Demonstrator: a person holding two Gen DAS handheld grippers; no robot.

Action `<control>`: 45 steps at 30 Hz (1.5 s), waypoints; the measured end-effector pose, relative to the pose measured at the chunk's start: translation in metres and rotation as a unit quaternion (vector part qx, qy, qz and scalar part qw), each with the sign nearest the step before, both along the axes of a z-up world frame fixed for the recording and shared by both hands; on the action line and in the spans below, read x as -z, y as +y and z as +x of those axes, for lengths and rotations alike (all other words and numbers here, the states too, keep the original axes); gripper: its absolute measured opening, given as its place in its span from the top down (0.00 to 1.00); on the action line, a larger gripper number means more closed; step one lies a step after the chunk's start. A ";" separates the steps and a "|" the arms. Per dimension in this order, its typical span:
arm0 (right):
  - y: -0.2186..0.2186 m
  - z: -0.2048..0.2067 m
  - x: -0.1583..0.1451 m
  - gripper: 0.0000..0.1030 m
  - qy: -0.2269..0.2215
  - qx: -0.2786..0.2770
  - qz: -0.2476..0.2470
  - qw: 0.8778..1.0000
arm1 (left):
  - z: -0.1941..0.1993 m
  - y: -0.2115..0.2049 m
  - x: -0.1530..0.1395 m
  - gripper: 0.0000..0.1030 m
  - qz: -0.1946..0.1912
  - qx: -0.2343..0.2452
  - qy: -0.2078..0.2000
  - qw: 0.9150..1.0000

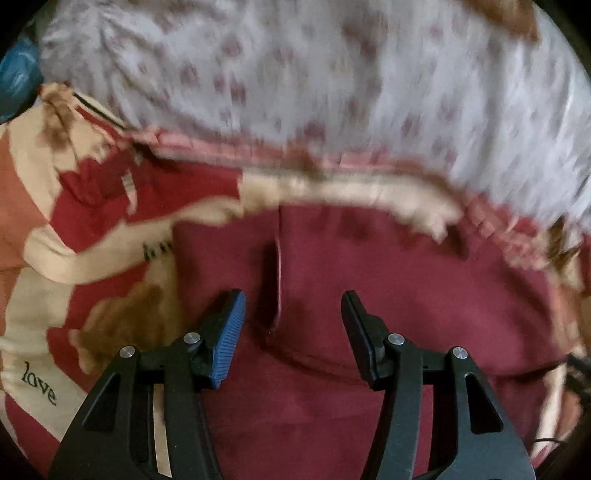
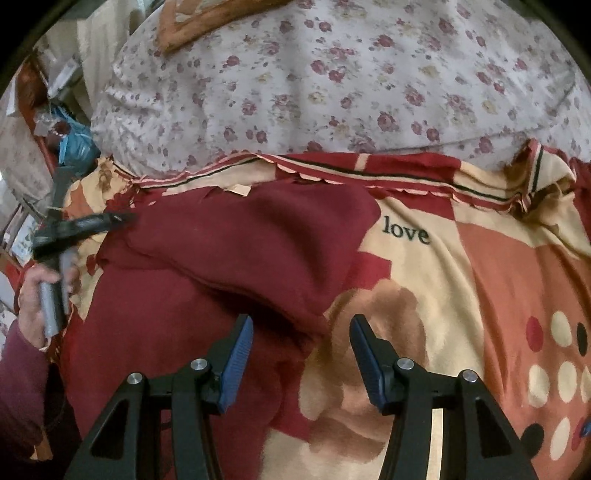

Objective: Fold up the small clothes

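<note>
A dark red garment (image 1: 388, 280) lies spread on a patterned blanket (image 1: 40, 302). In the left wrist view my left gripper (image 1: 293, 306) is open and empty, just above the garment, with a fold or slit (image 1: 277, 280) between its fingers. In the right wrist view the same garment (image 2: 236, 243) lies at left, one part folded over. My right gripper (image 2: 301, 332) is open and empty above the garment's right edge. The left gripper (image 2: 85, 225) shows at the far left of that view, held in a hand at the garment's left end.
A white bedsheet with small red flowers (image 2: 351, 81) lies beyond the blanket (image 2: 480, 280), which bears the word "love" (image 2: 406, 230). A blue bag (image 2: 74, 144) and clutter sit at the bed's far left. An orange-brown cushion (image 2: 207, 18) lies at the top.
</note>
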State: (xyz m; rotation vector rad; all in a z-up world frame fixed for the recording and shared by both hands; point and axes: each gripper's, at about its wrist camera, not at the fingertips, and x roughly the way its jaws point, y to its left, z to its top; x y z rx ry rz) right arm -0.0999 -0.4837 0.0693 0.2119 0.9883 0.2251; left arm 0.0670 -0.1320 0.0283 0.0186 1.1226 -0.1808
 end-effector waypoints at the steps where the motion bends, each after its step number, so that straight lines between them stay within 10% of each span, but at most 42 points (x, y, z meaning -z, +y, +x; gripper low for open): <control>1: 0.000 0.000 -0.001 0.49 0.000 0.000 -0.001 1.000 | 0.001 -0.003 0.006 0.48 0.006 0.003 0.004 1.000; 6: -0.002 0.007 -0.002 0.49 -0.003 0.007 -0.003 1.000 | 0.002 -0.002 -0.010 0.92 -0.012 0.006 -0.024 1.000; 10: -0.002 0.022 -0.006 0.49 -0.014 0.015 -0.001 1.000 | -0.003 0.025 -0.036 0.96 -0.050 -0.005 -0.049 0.998; 21: -0.005 0.050 0.002 0.45 0.003 0.044 0.030 0.999 | -0.018 0.059 -0.037 0.96 -0.114 -0.032 -0.028 0.993; 30: -0.009 0.043 0.008 0.43 0.011 0.046 0.038 0.998 | -0.009 0.007 -0.016 0.48 -0.008 -0.015 -0.026 1.000; 35: -0.011 0.042 0.010 0.43 0.012 0.050 0.042 0.998 | -0.008 -0.013 0.004 0.55 0.030 0.014 -0.023 0.999; 37: -0.012 0.041 0.010 0.43 0.012 0.051 0.038 0.998 | -0.008 -0.009 -0.003 0.91 0.022 0.010 -0.032 0.999; 45: -0.032 0.058 0.004 0.28 -0.008 0.096 0.048 0.994 | -0.007 0.055 -0.033 0.91 -0.063 -0.044 -0.045 0.996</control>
